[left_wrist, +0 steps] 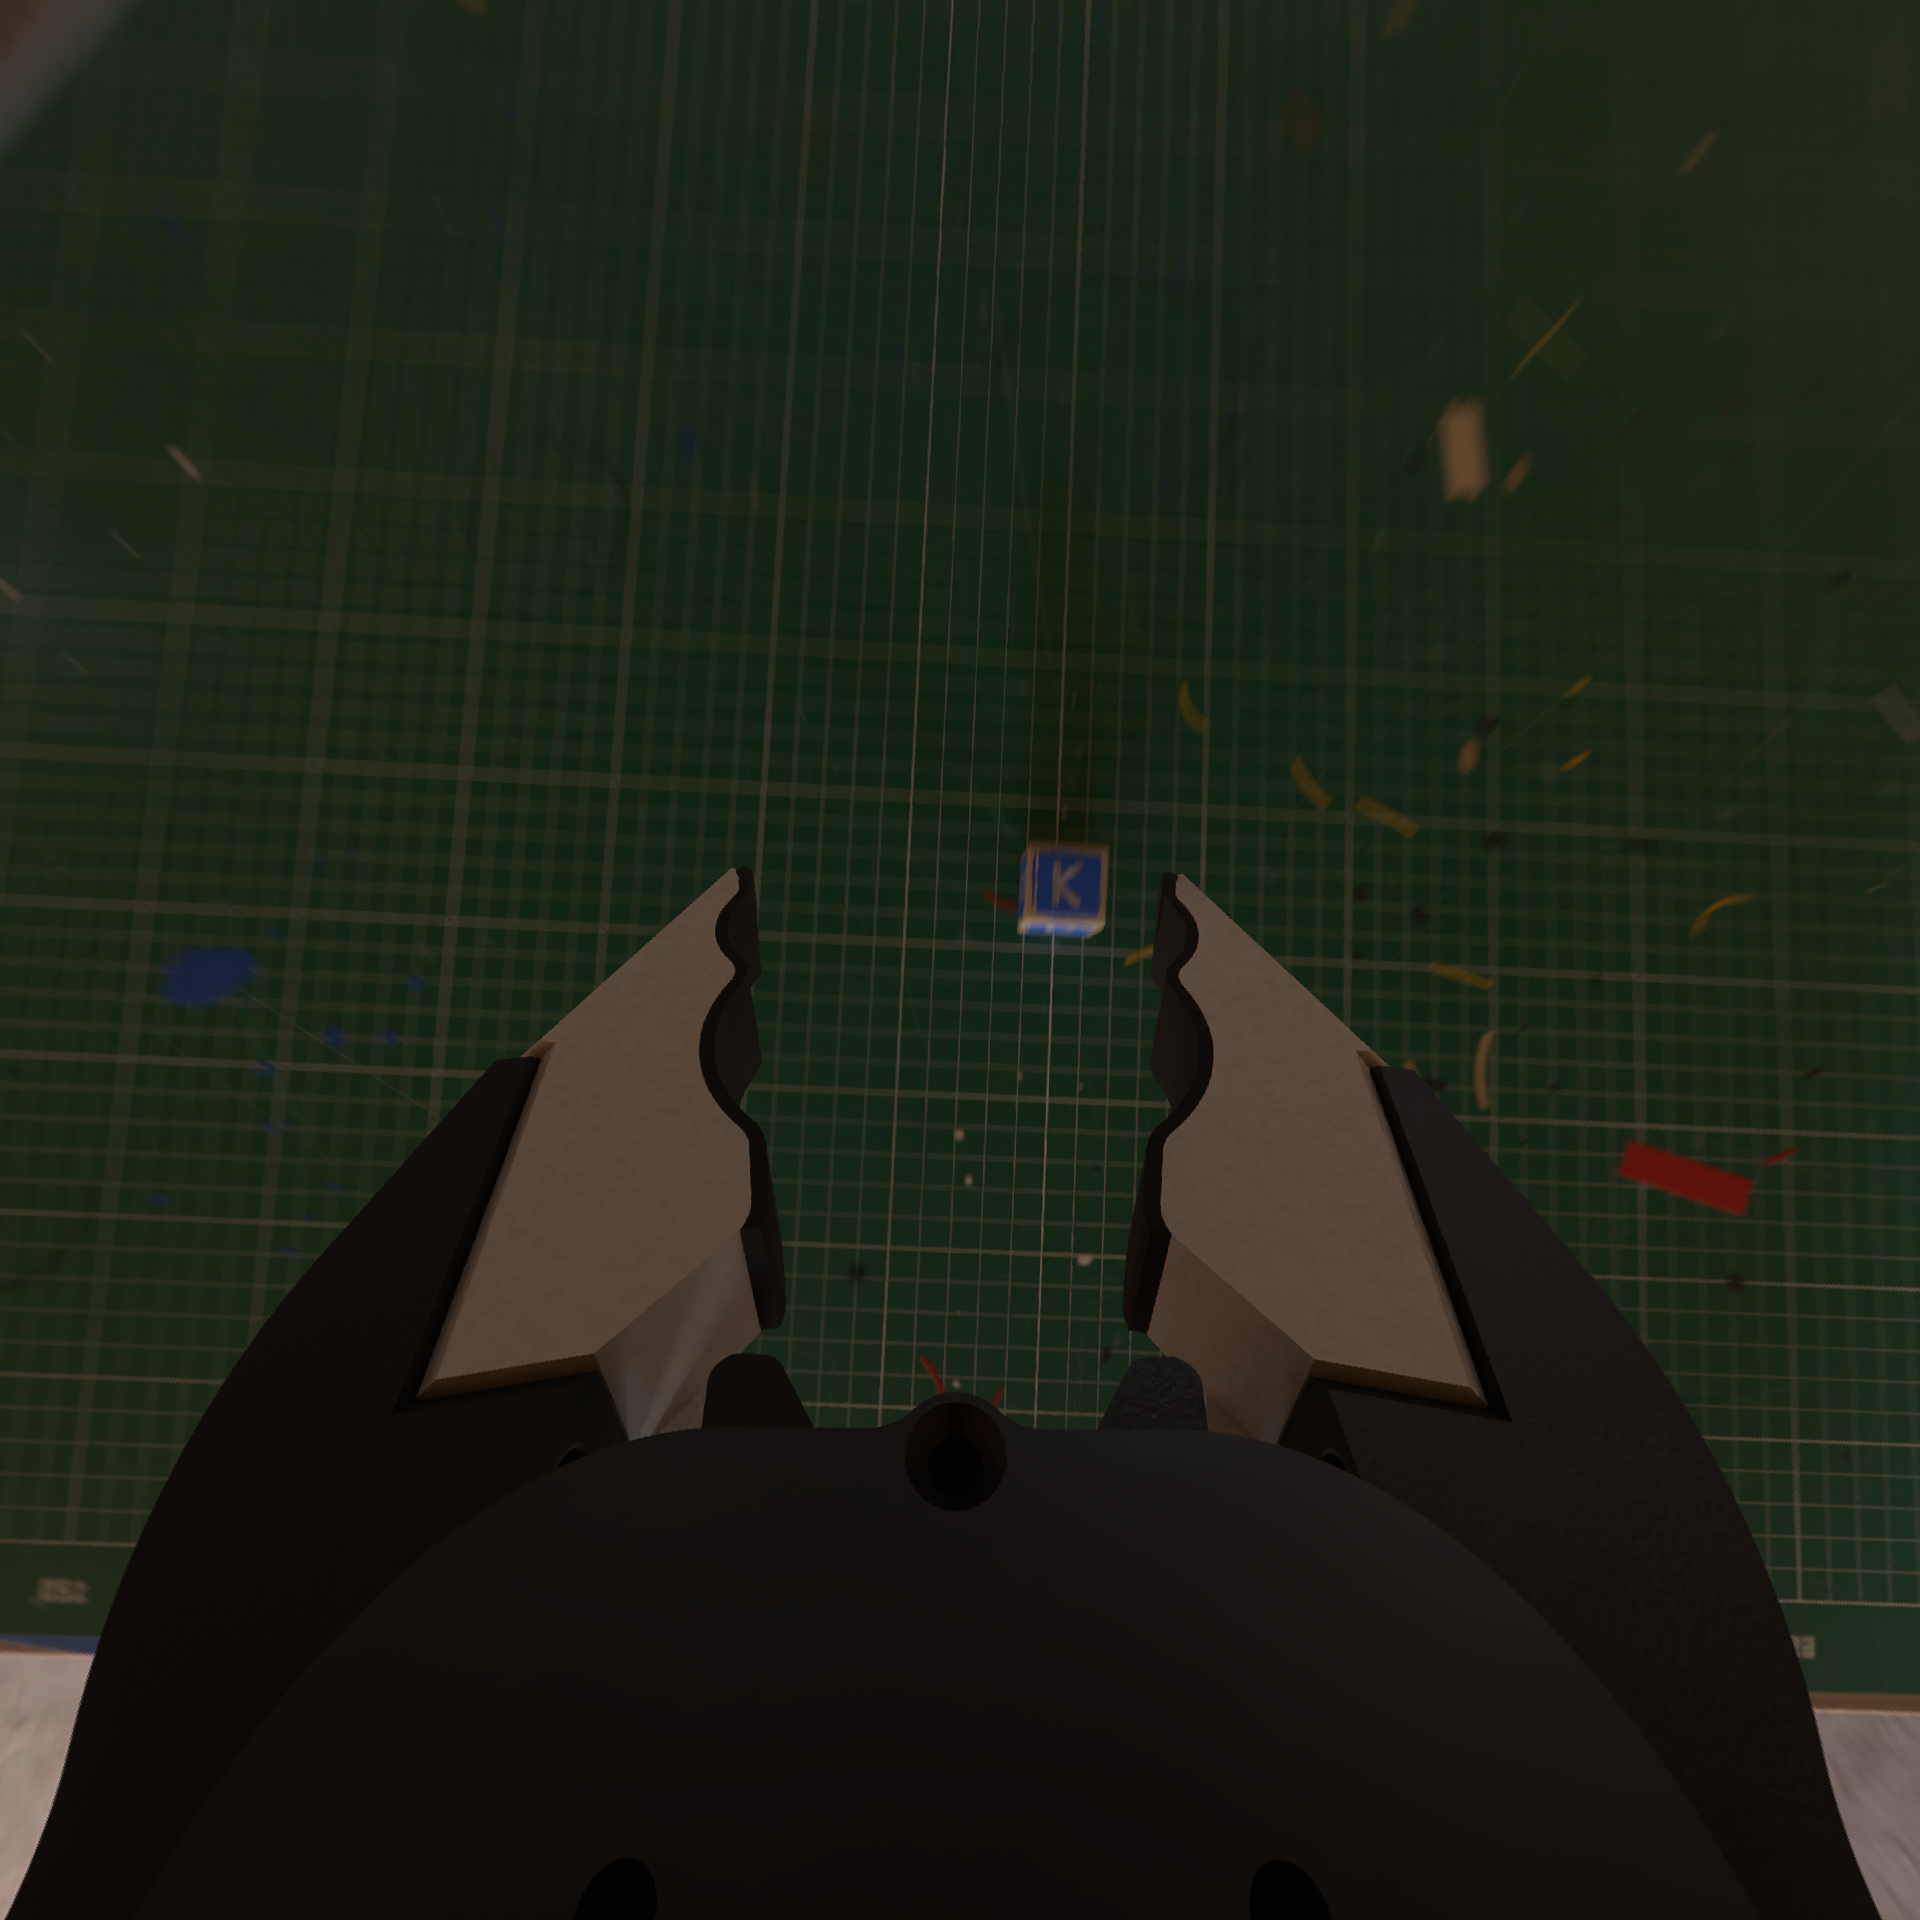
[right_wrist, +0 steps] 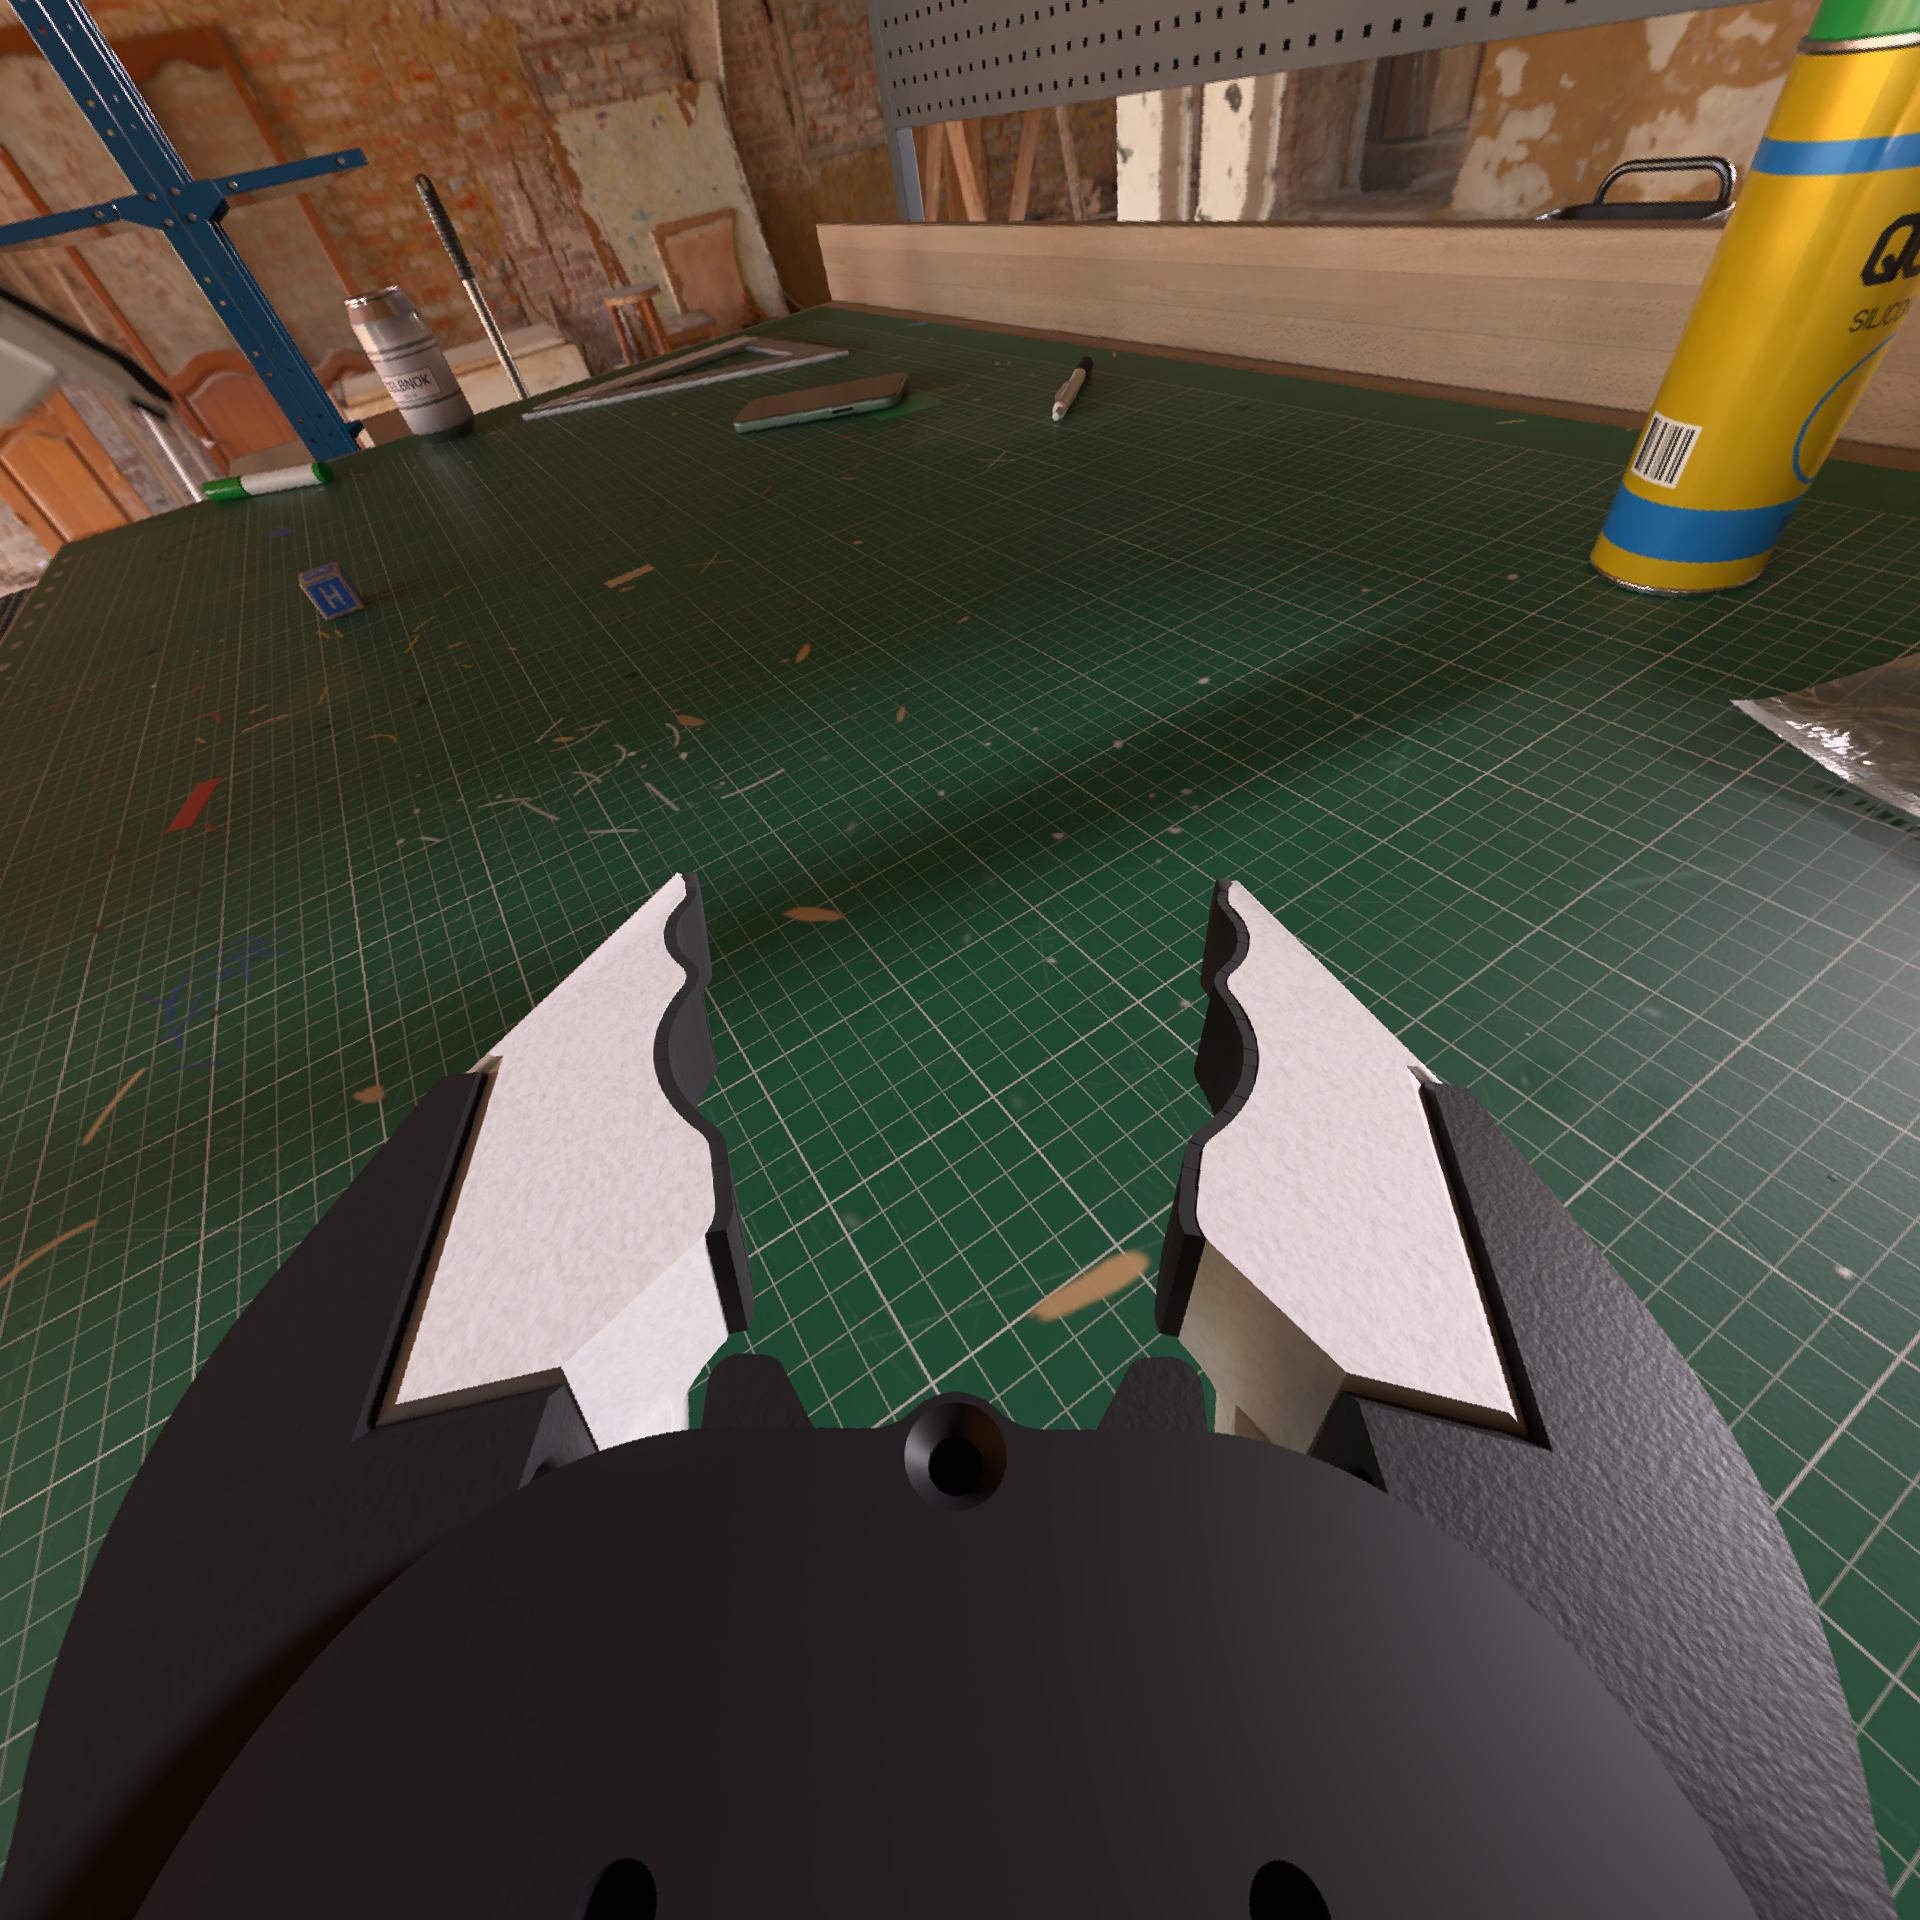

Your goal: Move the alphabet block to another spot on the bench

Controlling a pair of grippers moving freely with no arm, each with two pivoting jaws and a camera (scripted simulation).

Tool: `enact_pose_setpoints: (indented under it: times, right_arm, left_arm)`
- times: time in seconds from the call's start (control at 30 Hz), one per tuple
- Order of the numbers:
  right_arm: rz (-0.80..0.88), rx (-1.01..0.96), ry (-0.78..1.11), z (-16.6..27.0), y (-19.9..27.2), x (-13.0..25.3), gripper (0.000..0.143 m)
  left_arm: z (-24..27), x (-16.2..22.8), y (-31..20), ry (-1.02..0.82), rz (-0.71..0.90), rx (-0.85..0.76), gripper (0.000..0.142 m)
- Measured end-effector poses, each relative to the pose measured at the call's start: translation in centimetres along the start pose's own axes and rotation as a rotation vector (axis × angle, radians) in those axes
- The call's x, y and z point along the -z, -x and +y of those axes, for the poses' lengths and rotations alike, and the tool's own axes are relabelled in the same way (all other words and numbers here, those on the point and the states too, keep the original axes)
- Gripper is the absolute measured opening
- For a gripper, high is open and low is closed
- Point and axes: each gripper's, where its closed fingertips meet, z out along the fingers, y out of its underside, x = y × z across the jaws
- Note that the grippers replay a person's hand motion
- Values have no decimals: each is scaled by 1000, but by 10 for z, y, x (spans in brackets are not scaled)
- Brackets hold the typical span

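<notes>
left gripper (left_wrist: pixel 956 883) fingers apart, high over block (left_wrist: pixel 1063 891) | block nearer right finger | off-centre descent could clip, tip it | right gripper (right_wrist: pixel 956 894) apart, empty, block far left

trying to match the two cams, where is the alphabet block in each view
Left wrist view: the alphabet block sits just right of centre on the green cutting mat, beyond the open jaws.
Right wrist view: alphabet block far left, upper third.
Shared landmark: the red scrap on the mat.
</notes>
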Motion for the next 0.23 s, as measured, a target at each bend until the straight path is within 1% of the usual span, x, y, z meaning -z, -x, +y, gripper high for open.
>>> enact_pose_setpoints:
  times: [0.1, 0.17, 0.23]
  right_arm:
    - [-3, 4, 1, -1, 2, -1, 96]
    - [-6, 6, -2, -1, 3, -1, 96]
    - [-7, 9, -4, -2, 4, -2, 96]
  left_arm:
    - [-47, 46, -12, -193, 25, -43, 76]
    - [-76, 66, -40, -301, 87, -99, 73]
    - [-97, 74, -75, -355, 143, -161, 73]
